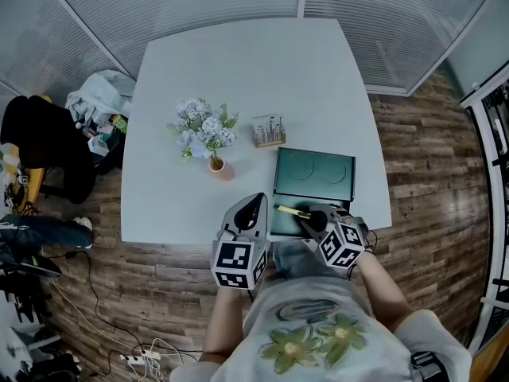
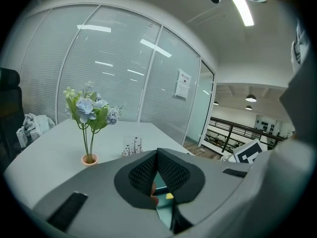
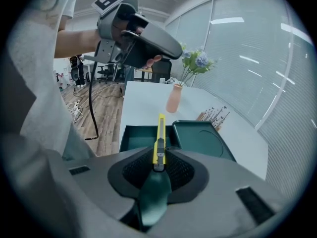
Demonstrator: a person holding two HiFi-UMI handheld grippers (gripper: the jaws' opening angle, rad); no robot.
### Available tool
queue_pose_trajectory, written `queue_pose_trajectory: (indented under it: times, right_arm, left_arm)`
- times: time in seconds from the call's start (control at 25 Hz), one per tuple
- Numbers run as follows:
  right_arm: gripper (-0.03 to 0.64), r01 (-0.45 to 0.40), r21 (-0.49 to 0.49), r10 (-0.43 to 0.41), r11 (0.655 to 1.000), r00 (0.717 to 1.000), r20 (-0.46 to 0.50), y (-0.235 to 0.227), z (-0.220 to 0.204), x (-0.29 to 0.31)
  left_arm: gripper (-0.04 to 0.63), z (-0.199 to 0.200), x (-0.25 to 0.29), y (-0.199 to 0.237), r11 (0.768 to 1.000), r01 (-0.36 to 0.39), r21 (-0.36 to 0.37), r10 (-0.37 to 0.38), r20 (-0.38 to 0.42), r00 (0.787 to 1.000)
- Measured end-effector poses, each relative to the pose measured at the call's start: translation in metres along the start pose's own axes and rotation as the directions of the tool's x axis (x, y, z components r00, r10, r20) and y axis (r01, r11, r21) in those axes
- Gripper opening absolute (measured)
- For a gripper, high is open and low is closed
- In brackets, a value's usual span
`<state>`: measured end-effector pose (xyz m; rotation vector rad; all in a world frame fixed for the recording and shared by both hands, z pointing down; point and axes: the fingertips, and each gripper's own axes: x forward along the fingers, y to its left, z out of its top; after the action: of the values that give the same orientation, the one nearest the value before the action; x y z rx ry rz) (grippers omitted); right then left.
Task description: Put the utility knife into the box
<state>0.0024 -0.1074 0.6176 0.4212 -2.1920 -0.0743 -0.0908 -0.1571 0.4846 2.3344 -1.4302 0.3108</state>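
- white table [image 1: 238, 78] beside glass walls carries the open green box [image 1: 315, 183].
- right gripper [image 1: 312, 216] reaches over the box's near half, jaws clamped on the yellow utility knife [image 1: 288, 211], blade end pointing left above the box.
- left gripper [image 1: 256, 203] hovers just left of the box, jaws together, empty.

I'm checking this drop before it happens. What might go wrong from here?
The right gripper pinches the knife near one end only, so it may swing or slip. The box sits at the near edge of the table; a bump might push it off.
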Motion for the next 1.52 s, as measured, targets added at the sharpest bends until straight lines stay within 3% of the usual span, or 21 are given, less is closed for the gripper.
queue_pose_trajectory:
  times: [1.52]
  right_arm:
    - [0.081, -0.145, -0.029, 0.137, 0.989, 0.975, -0.174, 0.017, -0.047, 0.058]
  left_arm:
    - [0.002, -0.017, 0.007, 0.016, 1.000, 0.003, -0.023, -0.004, -0.042, 0.999]
